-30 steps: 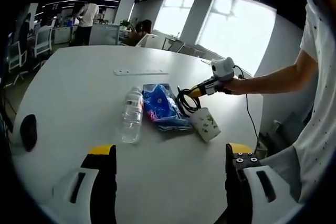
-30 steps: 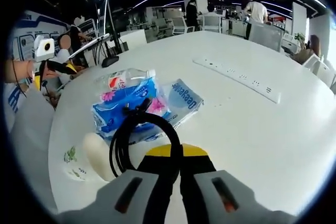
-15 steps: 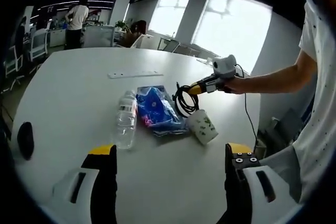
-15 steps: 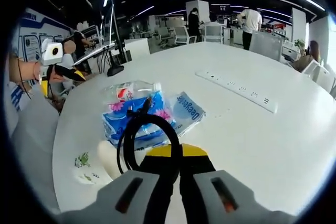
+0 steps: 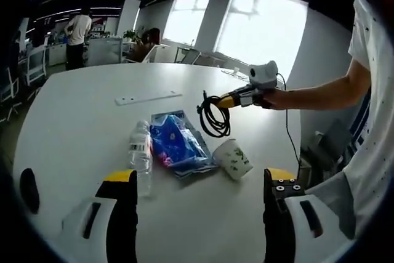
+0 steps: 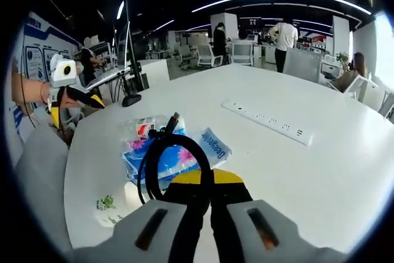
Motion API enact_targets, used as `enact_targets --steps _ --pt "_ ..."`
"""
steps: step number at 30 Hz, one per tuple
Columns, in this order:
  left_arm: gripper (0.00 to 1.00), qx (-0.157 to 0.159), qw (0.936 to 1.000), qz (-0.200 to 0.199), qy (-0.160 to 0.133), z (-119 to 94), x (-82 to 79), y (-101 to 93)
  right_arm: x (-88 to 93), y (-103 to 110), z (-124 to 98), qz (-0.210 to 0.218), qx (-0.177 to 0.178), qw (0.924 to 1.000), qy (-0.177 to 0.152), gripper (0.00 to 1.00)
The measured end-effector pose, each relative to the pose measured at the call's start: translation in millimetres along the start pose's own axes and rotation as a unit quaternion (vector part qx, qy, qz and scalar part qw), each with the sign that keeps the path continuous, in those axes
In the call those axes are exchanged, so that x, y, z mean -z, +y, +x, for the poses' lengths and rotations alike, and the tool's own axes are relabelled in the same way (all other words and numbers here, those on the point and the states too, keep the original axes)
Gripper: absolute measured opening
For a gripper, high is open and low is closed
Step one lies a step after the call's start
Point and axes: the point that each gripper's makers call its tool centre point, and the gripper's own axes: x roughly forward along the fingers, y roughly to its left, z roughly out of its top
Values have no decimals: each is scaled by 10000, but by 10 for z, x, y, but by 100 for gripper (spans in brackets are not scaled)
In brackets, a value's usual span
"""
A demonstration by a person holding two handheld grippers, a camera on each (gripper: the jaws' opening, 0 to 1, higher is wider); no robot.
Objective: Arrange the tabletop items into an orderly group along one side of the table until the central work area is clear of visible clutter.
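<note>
My right gripper (image 6: 206, 190) is shut on a coiled black cable (image 6: 161, 159) and holds it in the air above the white table (image 6: 320, 170). In the left gripper view that same right gripper (image 5: 219, 100) reaches in from the right, the cable (image 5: 213, 117) dangling from it over the items. Below it lie a clear water bottle (image 5: 140, 156), a blue tissue pack (image 5: 178, 146) and a paper cup (image 5: 233, 159) tipped on its side. My left gripper (image 5: 198, 214) hovers open near the table's edge, nothing between its jaws.
A white power strip (image 5: 148, 97) lies further across the table, and a black mouse (image 5: 28, 189) sits at the left edge. In the right gripper view the left gripper (image 6: 69, 104) shows at the left. Office chairs and people stand in the background.
My right gripper has lifted the cable higher, off the tissue pack and cup. The left gripper view has shifted, so the items now sit lower and nearer in it.
</note>
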Motion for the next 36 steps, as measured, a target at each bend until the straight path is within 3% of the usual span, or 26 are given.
enact_targets --steps 14,26,36 --pt "83 376 9984 406 -153 345 -396 -200 -219 90 -301 418 323 9973 -514 0" --pt "78 830 9923 916 -6 808 -699 -618 -317 232 -645 875 659 9894 -956 0" --pt "72 1192 9873 1052 16 1225 -944 -1024 -287 141 -1036 1138 1118 9799 -1197 0"
